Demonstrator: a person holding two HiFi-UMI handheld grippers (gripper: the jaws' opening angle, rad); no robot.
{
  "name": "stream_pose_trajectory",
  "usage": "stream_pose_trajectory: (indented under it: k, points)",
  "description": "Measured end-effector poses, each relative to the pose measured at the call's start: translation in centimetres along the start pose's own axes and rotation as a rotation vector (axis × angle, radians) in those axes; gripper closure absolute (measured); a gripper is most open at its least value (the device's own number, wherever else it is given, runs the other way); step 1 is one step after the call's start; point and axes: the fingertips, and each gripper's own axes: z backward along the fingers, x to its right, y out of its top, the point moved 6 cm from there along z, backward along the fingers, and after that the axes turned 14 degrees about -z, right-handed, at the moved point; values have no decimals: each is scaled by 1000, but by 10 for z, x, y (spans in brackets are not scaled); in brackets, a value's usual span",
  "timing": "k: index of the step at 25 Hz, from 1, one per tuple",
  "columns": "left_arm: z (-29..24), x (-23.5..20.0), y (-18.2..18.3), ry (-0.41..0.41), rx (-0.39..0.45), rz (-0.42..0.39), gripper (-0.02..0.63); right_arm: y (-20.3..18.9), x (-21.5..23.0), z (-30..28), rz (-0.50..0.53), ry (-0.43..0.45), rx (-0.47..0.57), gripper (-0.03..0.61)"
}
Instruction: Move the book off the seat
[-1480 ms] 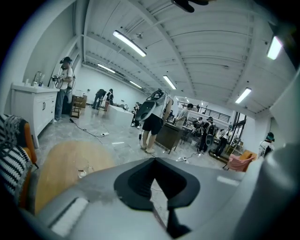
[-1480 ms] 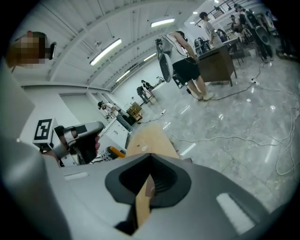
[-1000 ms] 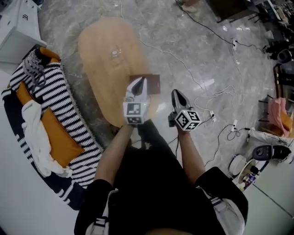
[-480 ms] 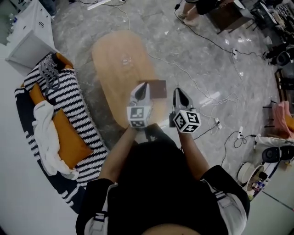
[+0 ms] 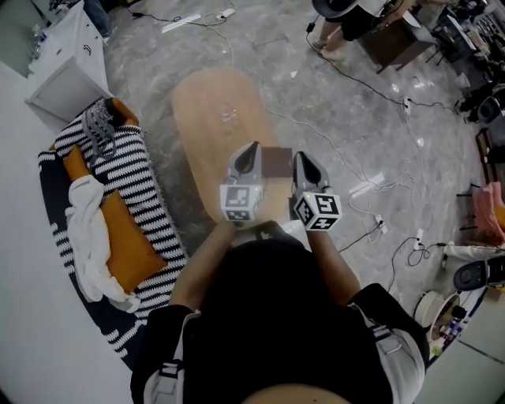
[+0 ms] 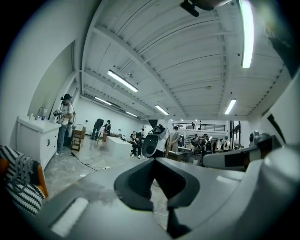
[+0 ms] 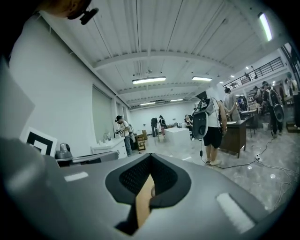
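Observation:
A small brown book point(image 5: 278, 162) lies on the light wooden oval table point(image 5: 215, 106), near its close end. In the head view my left gripper point(image 5: 252, 147) and right gripper point(image 5: 300, 156) are held side by side over that end, with the book showing between them. Both point forward at the room, and neither touches the book. In the left gripper view the left gripper point(image 6: 159, 180) has its dark pads together with nothing between them. The right gripper point(image 7: 148, 187) is shut too, and only a sliver of the table shows through its slit.
A curved sofa point(image 5: 150, 185) with a black-and-white striped blanket, orange cushions point(image 5: 126, 246) and a white cloth point(image 5: 83, 229) stands to the left. A white cabinet point(image 5: 69, 75) is at the far left. Cables point(image 5: 371, 189) run over the grey floor on the right, and a person point(image 5: 347, 16) stands beyond the table.
The head view has swung, so table and sofa sit further right and lower. My right gripper has drawn a little closer to the left one. The book has stayed on the table.

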Motion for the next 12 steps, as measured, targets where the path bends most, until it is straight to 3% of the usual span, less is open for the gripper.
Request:
stream_pose_trajectory:
  k: [12]
  points:
    - [16, 1, 13, -5, 30, -8, 607, -5, -20, 1, 7, 53, 1, 571]
